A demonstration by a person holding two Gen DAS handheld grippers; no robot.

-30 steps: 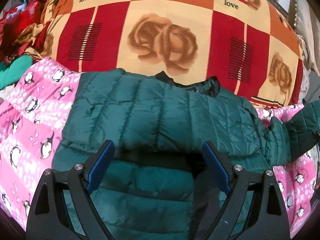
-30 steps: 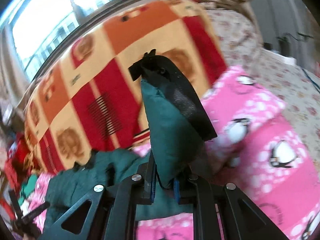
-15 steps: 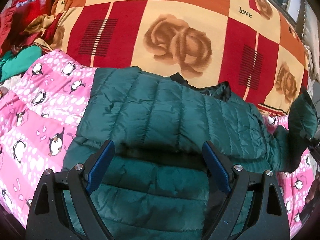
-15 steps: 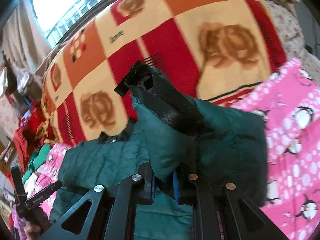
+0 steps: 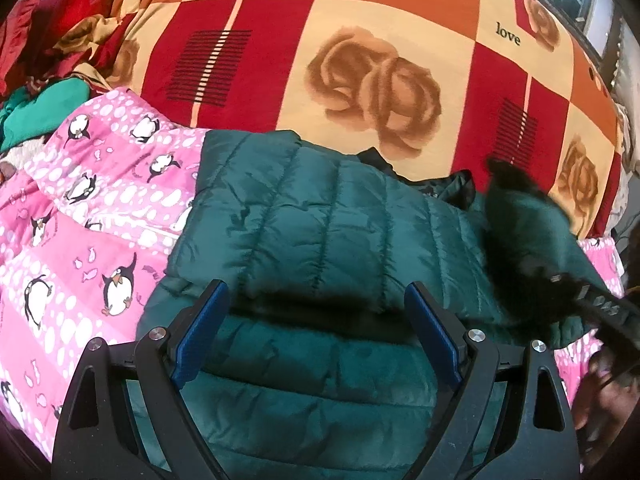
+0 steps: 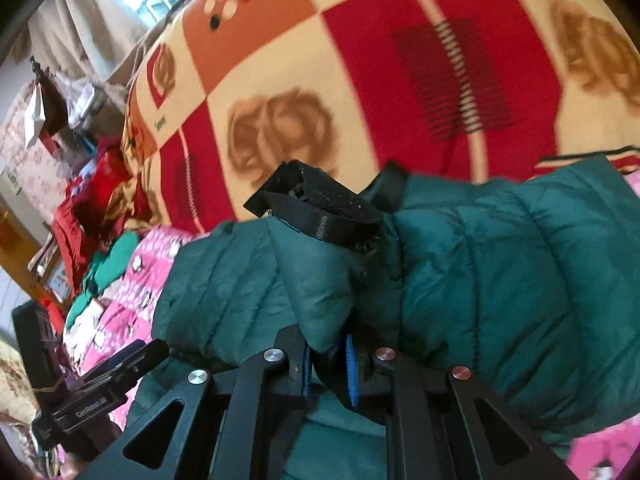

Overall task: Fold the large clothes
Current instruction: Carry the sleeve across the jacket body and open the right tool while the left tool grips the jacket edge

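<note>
A dark green quilted puffer jacket point(image 5: 320, 248) lies on a pink penguin-print blanket point(image 5: 92, 216), one sleeve folded across its body. My left gripper point(image 5: 316, 324) is open and empty, hovering just above the jacket's lower half. My right gripper point(image 6: 328, 364) is shut on the jacket's other sleeve point(image 6: 312, 280) near its black cuff point(image 6: 320, 212) and holds it above the jacket body point(image 6: 500, 280). In the left wrist view that sleeve point(image 5: 524, 216) shows blurred over the jacket's right side.
A red, orange and cream rose-print blanket point(image 5: 360, 60) rises behind the jacket. A heap of red and green clothes point(image 5: 44, 60) lies at the far left. My left gripper shows at the lower left of the right wrist view point(image 6: 104, 384).
My right gripper has carried the sleeve leftward from beside the jacket to over its body. The left gripper stayed open and drew slightly closer to the jacket.
</note>
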